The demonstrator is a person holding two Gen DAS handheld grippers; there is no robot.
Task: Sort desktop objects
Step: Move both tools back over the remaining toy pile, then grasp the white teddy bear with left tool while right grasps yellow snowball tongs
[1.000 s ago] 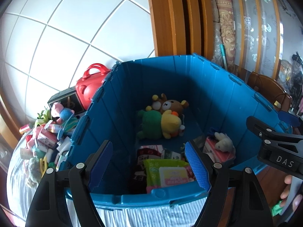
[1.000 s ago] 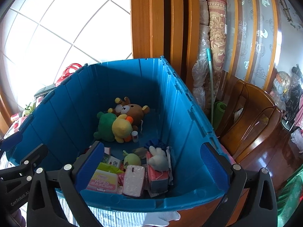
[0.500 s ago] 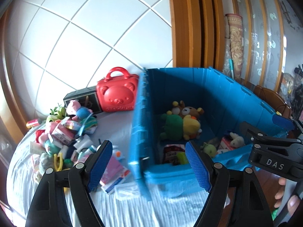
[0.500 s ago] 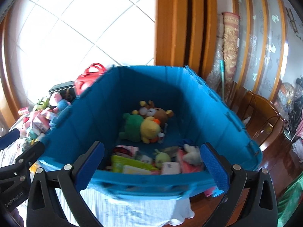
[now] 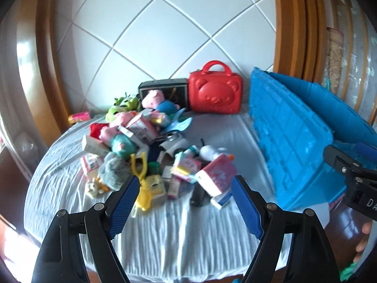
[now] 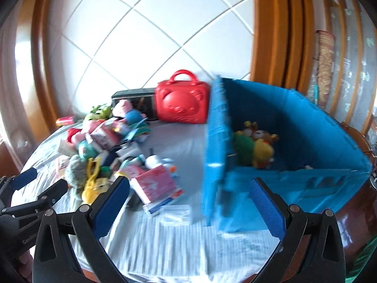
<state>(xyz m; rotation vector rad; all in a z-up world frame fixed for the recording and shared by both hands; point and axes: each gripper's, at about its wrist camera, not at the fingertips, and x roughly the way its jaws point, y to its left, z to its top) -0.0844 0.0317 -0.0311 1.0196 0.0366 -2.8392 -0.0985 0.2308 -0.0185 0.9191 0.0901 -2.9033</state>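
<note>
With both the left gripper and right gripper wide open and empty, approach the pink box at the toy pile's near edge squarely before carrying it to the blue crate.

glossy red plastic case, ribbed blue plastic bin, wrinkled white cloth, polished wood frame

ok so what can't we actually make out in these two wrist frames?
- Blue bin contents: hidden in the left wrist view by its near wall; the right wrist view shows only plush toys at the back.
- Toy pile: motion blur in both views, package labels unreadable.
- Right gripper and left gripper: handles and hands cut off by the bottom edge.
</note>
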